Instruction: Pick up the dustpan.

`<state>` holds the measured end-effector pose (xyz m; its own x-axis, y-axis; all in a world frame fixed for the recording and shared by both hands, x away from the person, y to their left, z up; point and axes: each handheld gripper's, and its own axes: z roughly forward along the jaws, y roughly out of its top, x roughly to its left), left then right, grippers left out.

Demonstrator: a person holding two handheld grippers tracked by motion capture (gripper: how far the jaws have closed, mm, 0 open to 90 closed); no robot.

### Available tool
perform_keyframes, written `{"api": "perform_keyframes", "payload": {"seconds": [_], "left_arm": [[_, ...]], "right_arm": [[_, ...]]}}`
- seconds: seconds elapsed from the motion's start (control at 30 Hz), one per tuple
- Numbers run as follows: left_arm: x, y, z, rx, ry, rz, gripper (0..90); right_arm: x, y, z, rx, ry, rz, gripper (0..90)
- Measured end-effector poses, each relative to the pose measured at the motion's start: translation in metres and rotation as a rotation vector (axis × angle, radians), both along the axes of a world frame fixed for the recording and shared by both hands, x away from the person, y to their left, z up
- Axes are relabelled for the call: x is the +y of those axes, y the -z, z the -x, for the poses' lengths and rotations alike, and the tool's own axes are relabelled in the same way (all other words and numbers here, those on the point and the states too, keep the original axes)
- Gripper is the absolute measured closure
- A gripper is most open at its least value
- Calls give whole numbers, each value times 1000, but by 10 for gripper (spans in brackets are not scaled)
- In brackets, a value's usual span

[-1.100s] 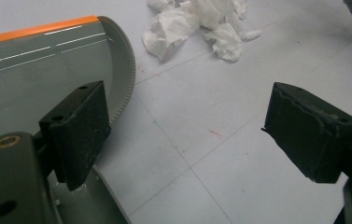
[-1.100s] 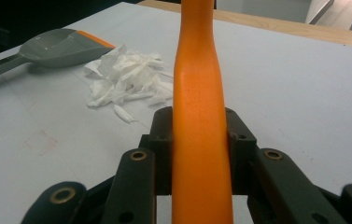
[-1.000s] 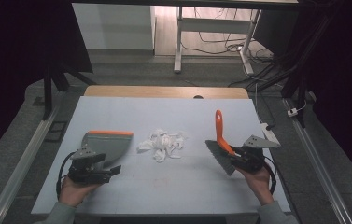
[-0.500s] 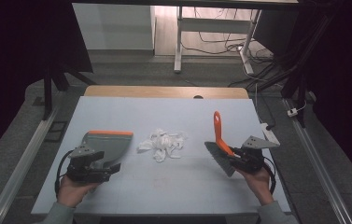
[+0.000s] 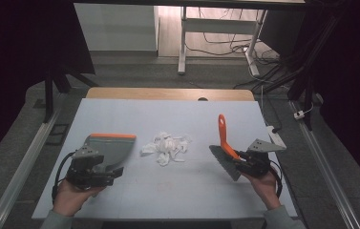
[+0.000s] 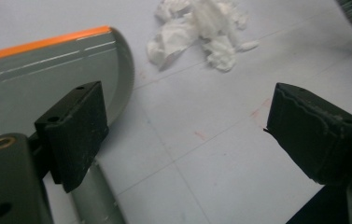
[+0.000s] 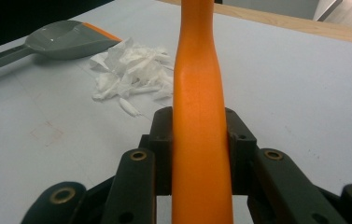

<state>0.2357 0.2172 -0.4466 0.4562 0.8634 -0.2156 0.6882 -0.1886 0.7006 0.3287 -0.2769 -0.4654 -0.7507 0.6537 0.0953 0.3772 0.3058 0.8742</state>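
Since the earlier frame, the left tool (image 5: 102,172), jaws apart, is rising slightly over the dustpan (image 5: 108,148) (left of the tissue pile (image 5: 165,147)); the right tool (image 5: 244,162) is clamping the brush (image 5: 225,143), with bare desk (image 5: 187,195) all around.

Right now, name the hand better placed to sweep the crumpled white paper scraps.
Right. The right gripper is already shut on the orange-handled brush, bristles beside the crumpled white paper scraps. The left gripper stands open by the grey orange-edged dustpan.
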Motion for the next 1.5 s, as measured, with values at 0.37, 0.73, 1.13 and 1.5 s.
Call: {"api": "perform_keyframes", "payload": {"seconds": [0.37, 0.73, 1.13, 1.5], "left_arm": [[17, 6, -6, 83, -64, 14, 117], [31, 31, -19, 215, -116, -1, 112], [36, 50, -25, 280, -156, -41, 114], [37, 66, -32, 320, -176, -53, 138]], "right_arm": [[0, 0, 1, 3, 3, -3, 697], [-1, 0, 1, -2, 12, -3, 697], [-2, 0, 1, -2, 12, -1, 697], [-2, 1, 1, -3, 17, 2, 697]]}}
